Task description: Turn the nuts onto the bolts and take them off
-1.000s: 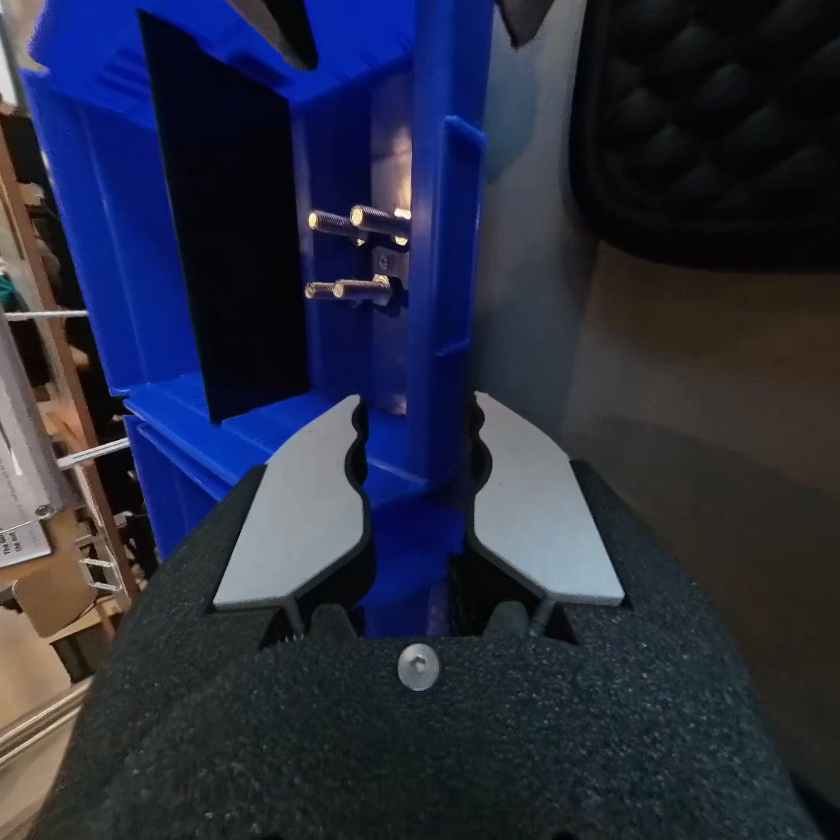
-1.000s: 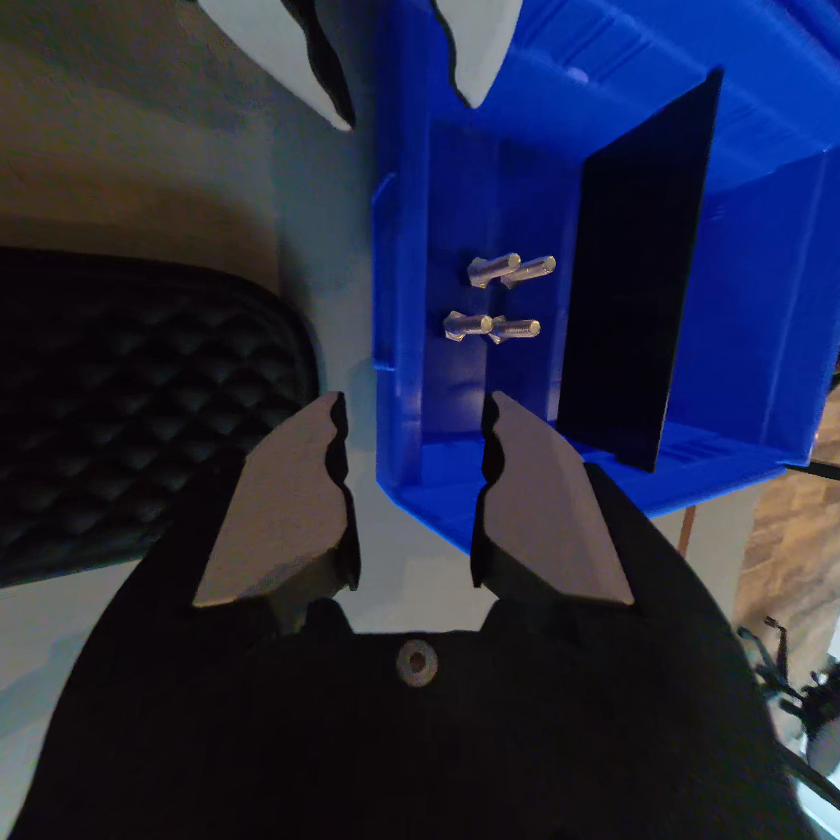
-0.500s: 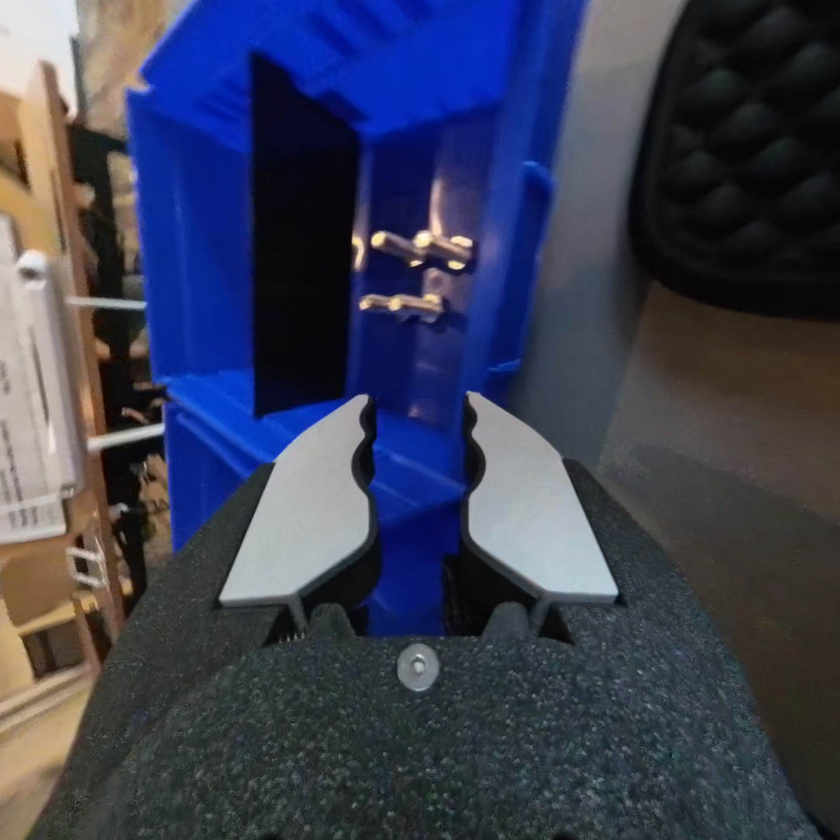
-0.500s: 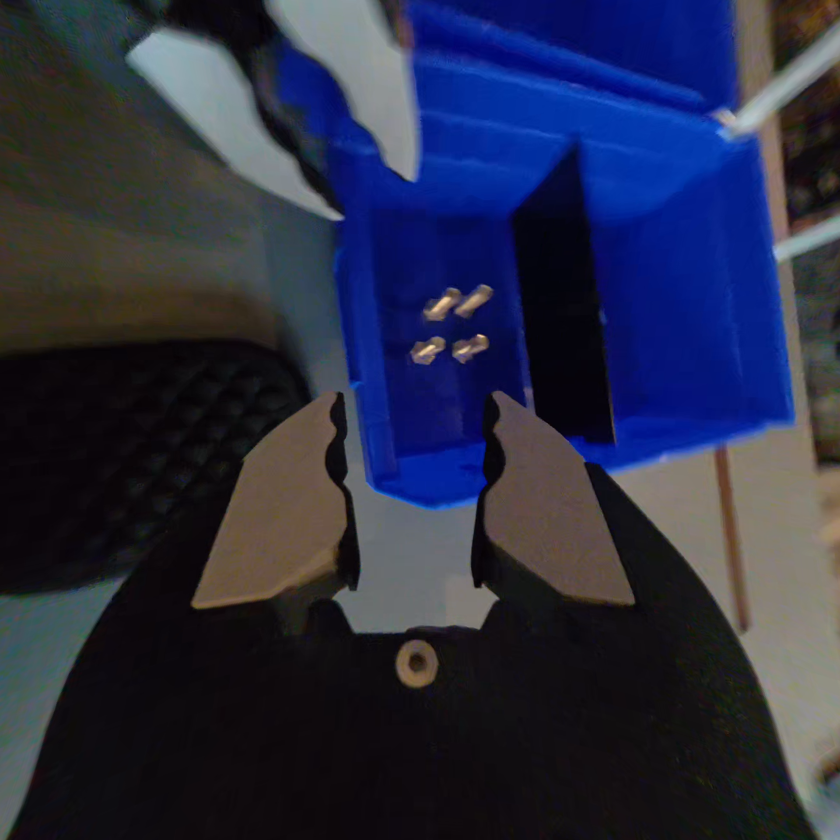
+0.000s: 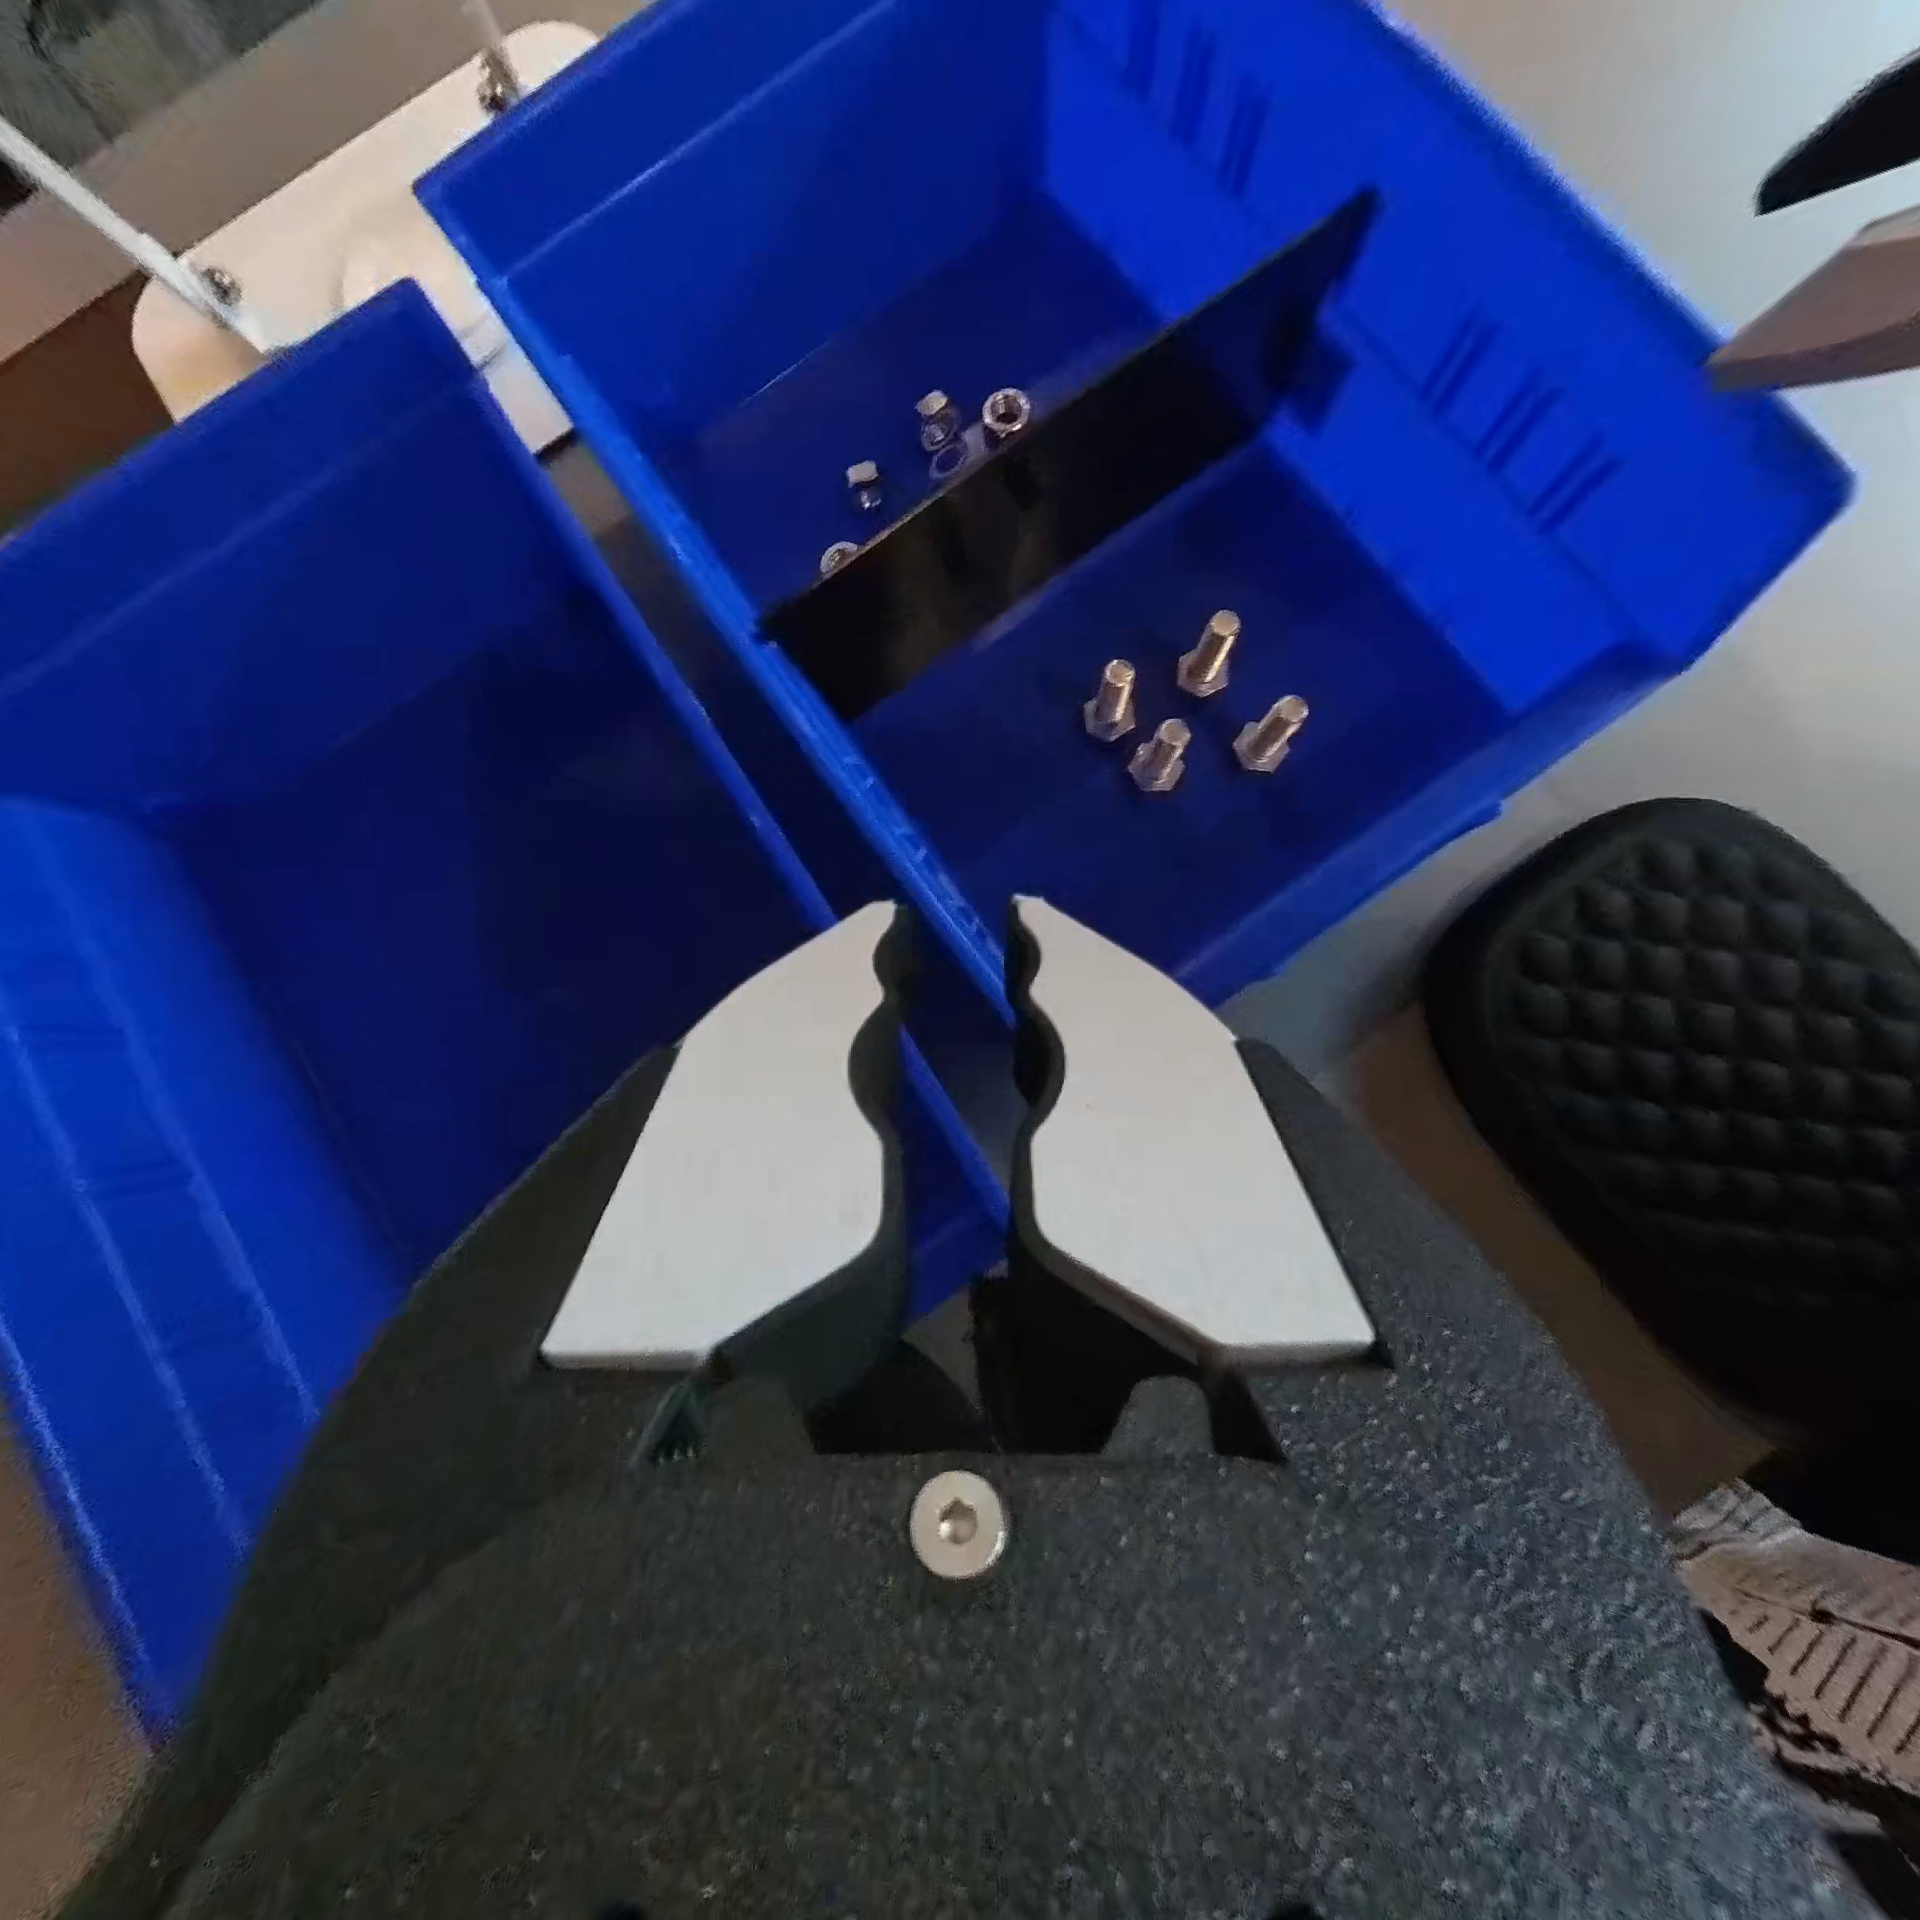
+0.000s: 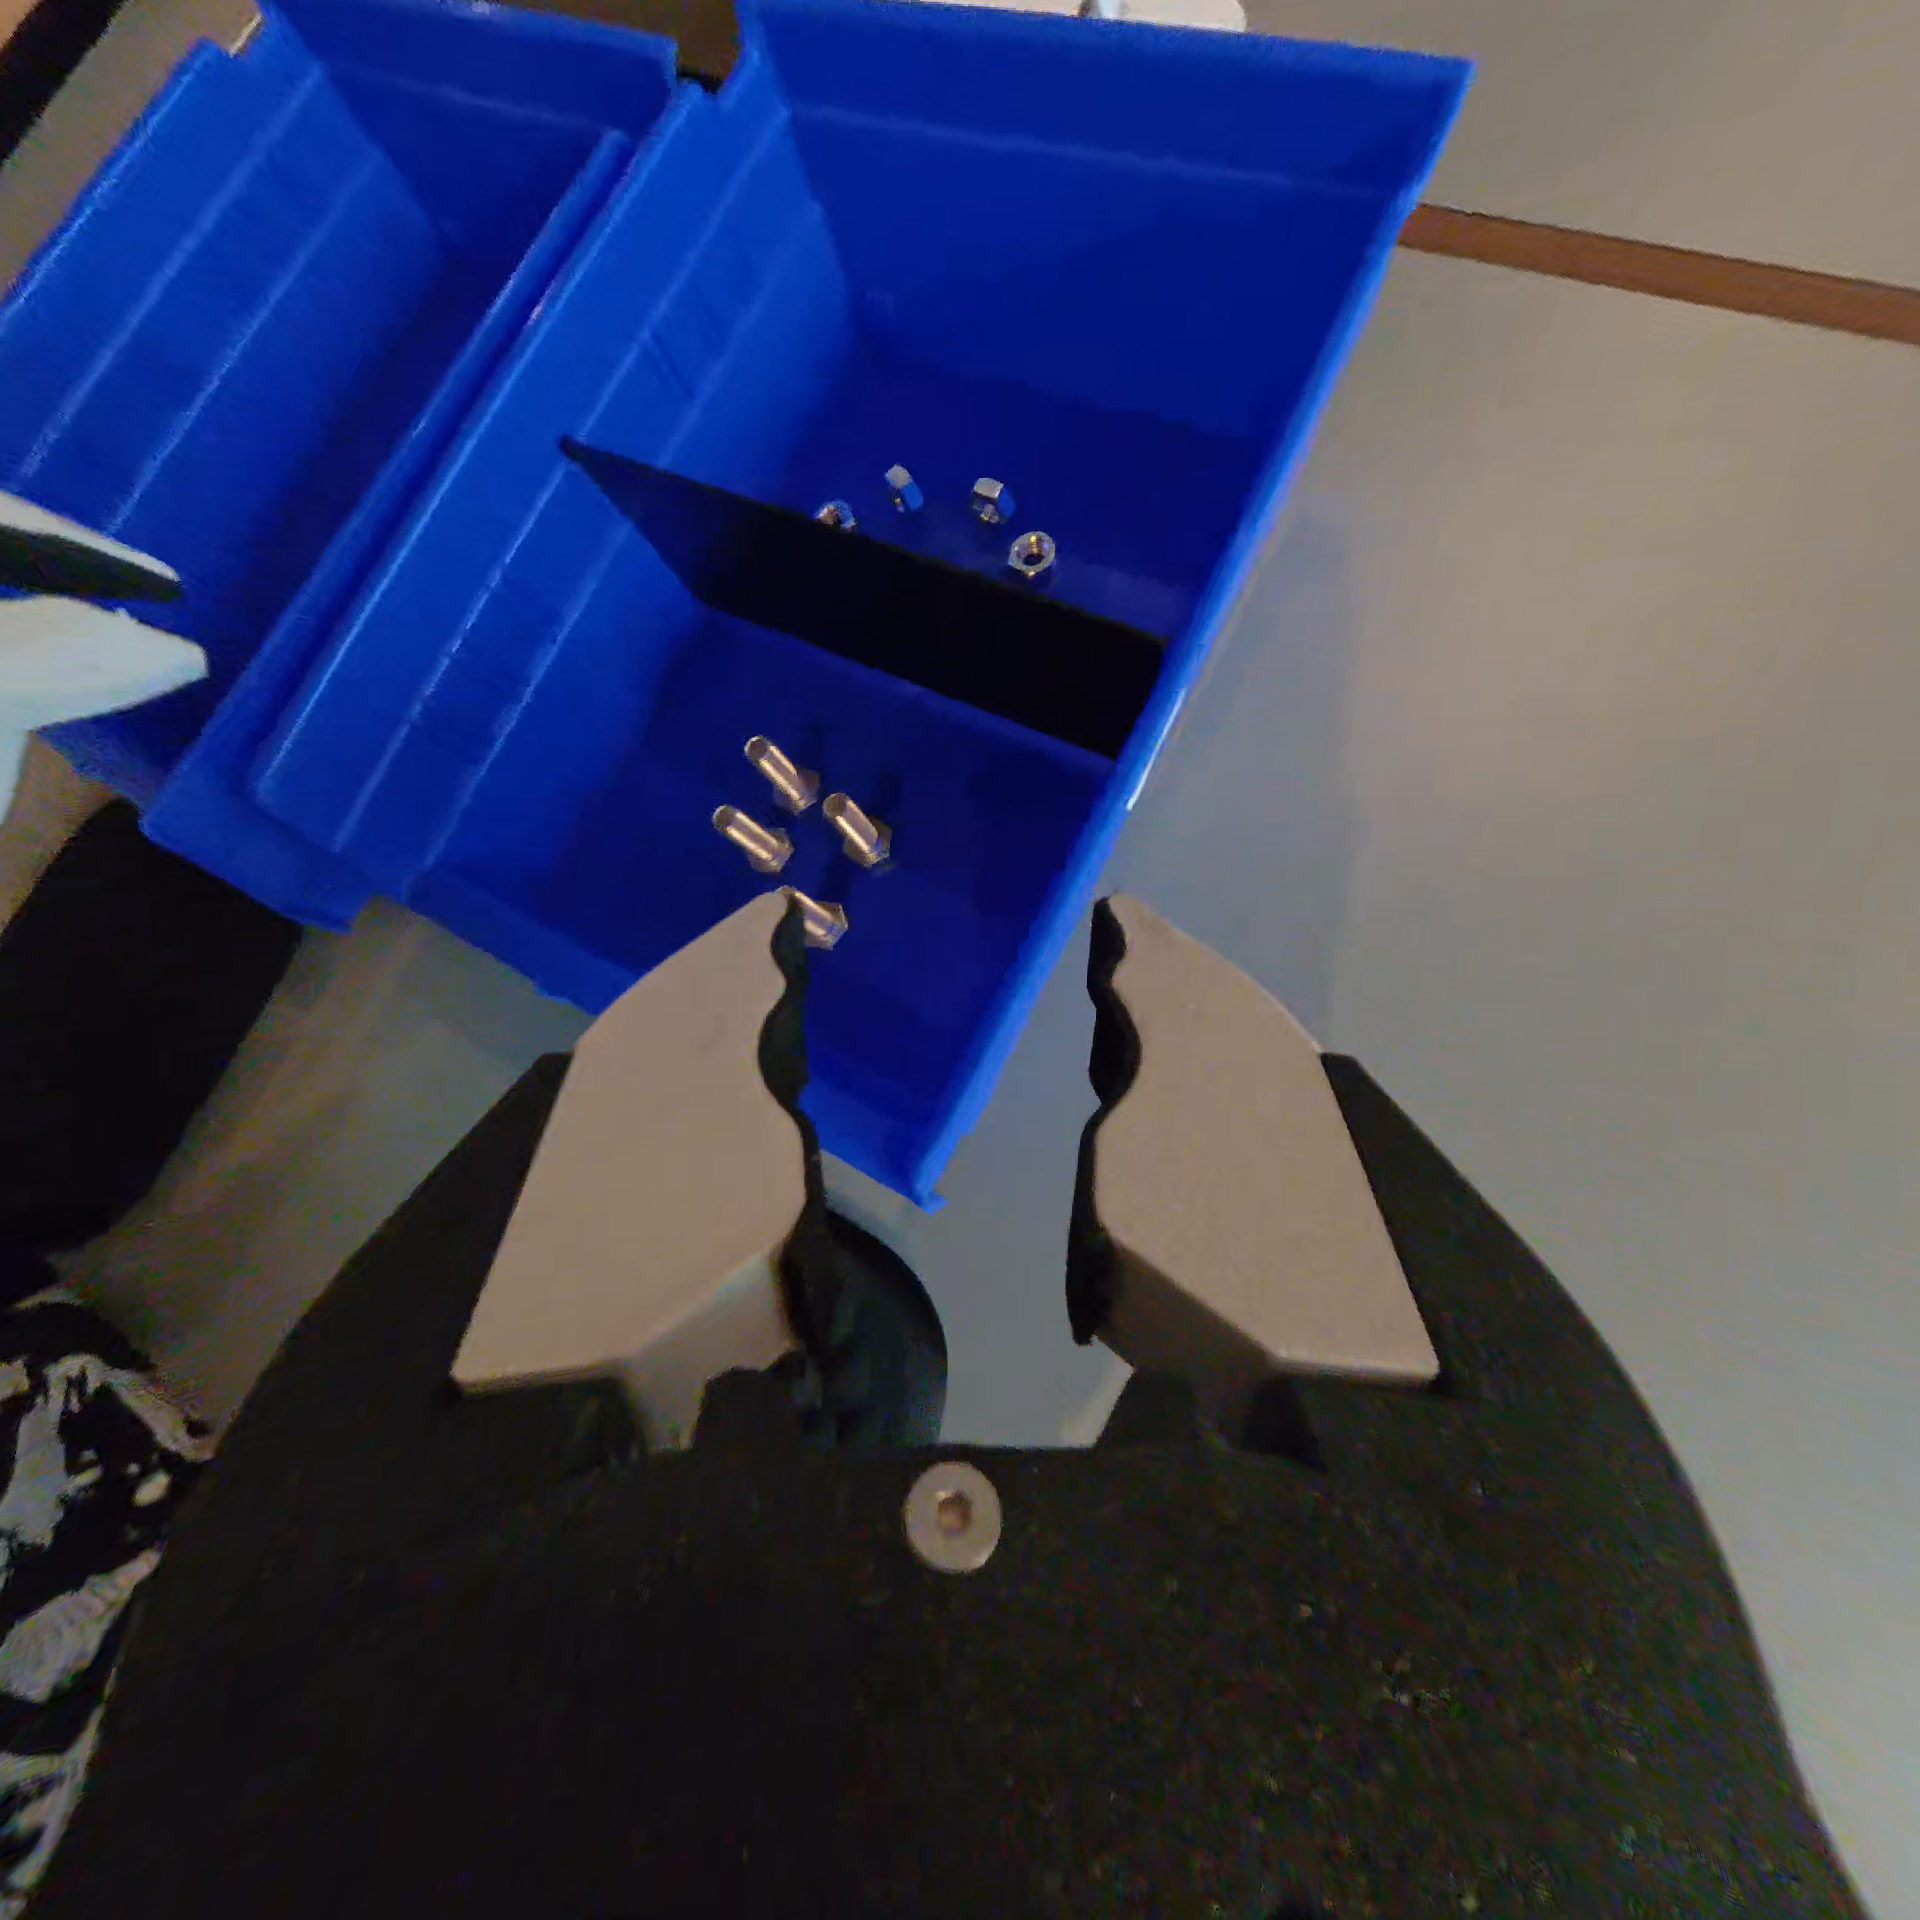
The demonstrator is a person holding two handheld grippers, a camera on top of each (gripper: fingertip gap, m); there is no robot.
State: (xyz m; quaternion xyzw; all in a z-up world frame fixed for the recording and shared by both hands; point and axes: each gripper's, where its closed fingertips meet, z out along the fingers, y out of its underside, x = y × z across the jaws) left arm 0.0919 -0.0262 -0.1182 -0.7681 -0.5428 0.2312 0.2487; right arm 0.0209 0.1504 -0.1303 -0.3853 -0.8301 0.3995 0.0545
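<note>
Both grippers empty: left gripper (image 5: 956, 925) jaws narrowly parted, right gripper (image 6: 940, 920) jaws spread. Upright bolts (image 6: 798, 831), frame centre, may topple if nudged.

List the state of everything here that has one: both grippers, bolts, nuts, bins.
Left gripper: open narrowly, empty.
Right gripper: open wide, empty.
Bolts: four, standing on their heads, bare.
Nuts: four, loose, behind the divider.
Divided bin: upright.
Second bin: looks empty.
</note>
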